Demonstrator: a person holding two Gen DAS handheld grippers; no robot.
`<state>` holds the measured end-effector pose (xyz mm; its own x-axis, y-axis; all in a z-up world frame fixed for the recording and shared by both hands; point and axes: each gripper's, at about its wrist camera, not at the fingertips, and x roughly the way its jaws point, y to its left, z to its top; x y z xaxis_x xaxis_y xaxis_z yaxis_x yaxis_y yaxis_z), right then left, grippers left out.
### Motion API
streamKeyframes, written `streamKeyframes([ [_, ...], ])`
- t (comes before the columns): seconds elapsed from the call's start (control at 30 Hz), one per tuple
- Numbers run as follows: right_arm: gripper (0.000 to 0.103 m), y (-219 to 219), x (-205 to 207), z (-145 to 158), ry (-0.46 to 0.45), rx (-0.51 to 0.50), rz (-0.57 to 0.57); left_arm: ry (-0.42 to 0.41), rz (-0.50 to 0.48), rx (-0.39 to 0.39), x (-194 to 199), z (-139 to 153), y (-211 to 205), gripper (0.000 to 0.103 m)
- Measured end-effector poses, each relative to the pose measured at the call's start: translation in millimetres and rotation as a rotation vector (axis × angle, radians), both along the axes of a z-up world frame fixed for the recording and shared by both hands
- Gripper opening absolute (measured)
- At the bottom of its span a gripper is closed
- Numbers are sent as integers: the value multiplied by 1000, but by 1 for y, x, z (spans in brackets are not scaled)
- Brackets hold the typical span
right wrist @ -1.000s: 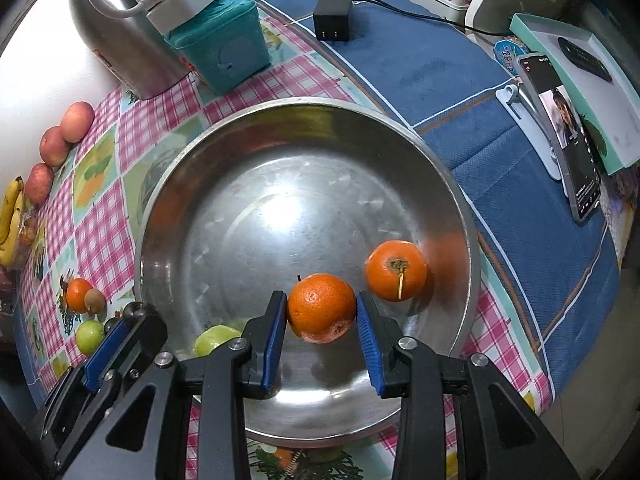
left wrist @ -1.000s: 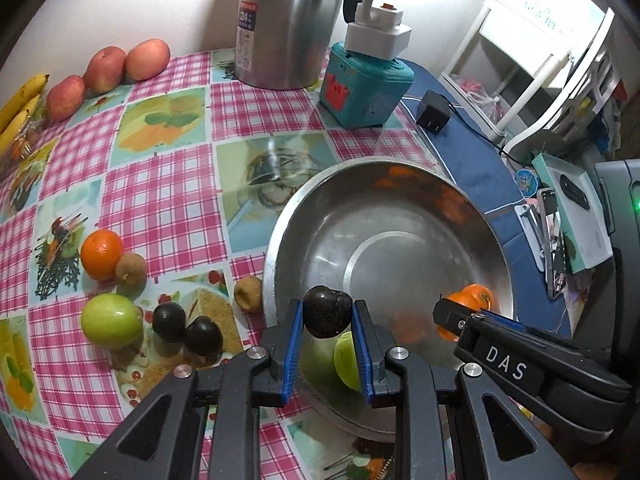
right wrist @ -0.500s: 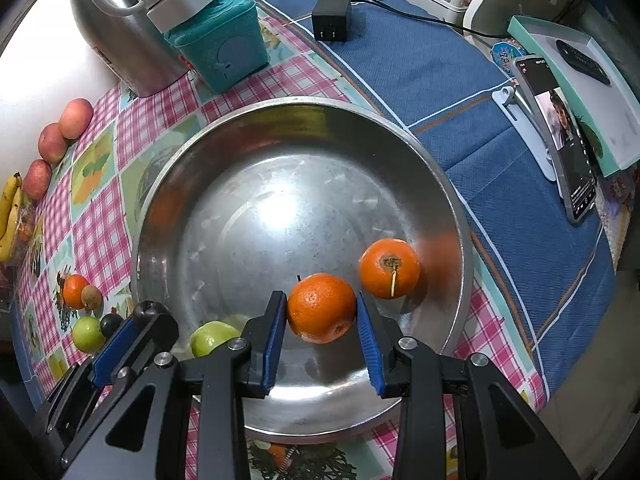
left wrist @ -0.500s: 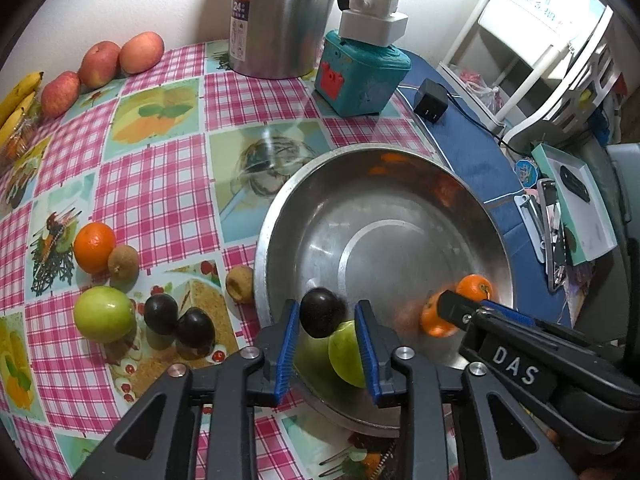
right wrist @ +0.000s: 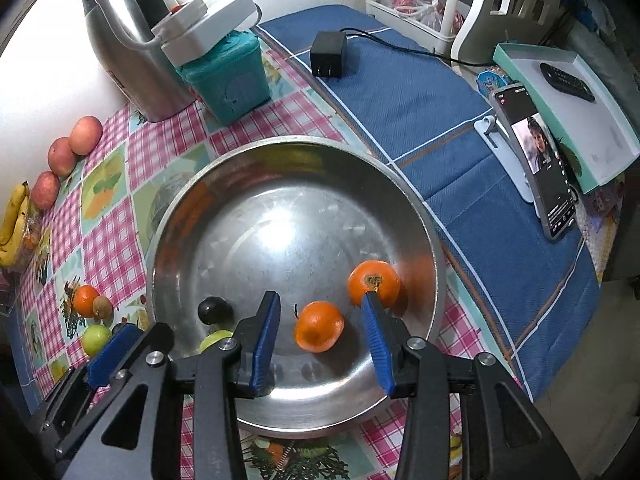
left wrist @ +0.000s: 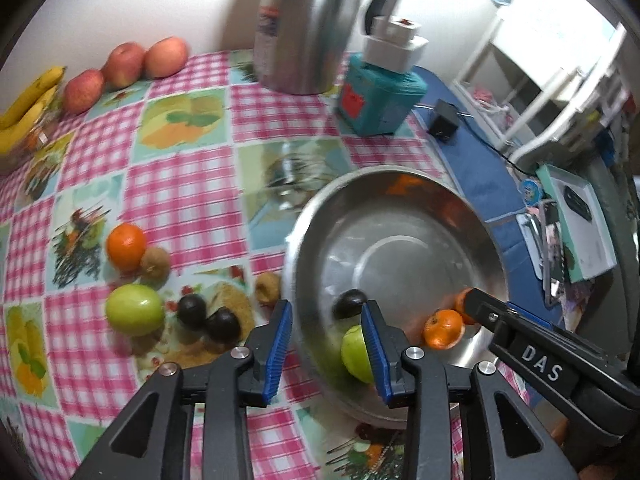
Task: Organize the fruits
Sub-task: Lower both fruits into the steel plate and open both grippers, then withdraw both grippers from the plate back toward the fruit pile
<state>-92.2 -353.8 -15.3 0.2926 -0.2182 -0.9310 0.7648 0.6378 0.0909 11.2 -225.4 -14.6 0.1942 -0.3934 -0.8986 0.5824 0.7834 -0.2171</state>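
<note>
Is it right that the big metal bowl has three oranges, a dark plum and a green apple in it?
Not quite: the metal bowl holds two oranges, not three. The right wrist view shows them, with the dark plum and green apple in there too.

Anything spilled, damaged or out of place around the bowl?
Nothing stands out. The steel bowl sits flat and holds two oranges, a dark plum and a green apple. The remaining fruit lies loose on the checked tablecloth, intact.
</note>
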Motion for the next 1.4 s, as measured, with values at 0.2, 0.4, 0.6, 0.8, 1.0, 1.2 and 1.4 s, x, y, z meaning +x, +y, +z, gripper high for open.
streamKeyframes([
  [0.2, 44, 7, 1, 4, 1, -13, 20, 27, 162, 61, 23, 3, 35, 47],
  [0.4, 71, 18, 19, -1, 47, -43, 66, -19, 318, 91, 43, 11, 73, 79],
  [0.6, 84, 30, 37, 2, 58, -48, 107, -15, 448, 115, 58, 1, 104, 103],
  [0.8, 86, 34, 64, 22, -6, -54, 117, -47, 540, 144, 73, -2, 125, 103],
  [1.0, 91, 45, 85, 21, -33, -75, 191, -72, 622, 145, 87, 2, 138, 103],
  [1.2, 91, 44, 87, 5, 15, -86, 203, -83, 654, 159, 90, 3, 143, 103],
  [1.4, 91, 45, 83, 0, 7, -67, 209, -93, 648, 164, 89, 4, 141, 103],
])
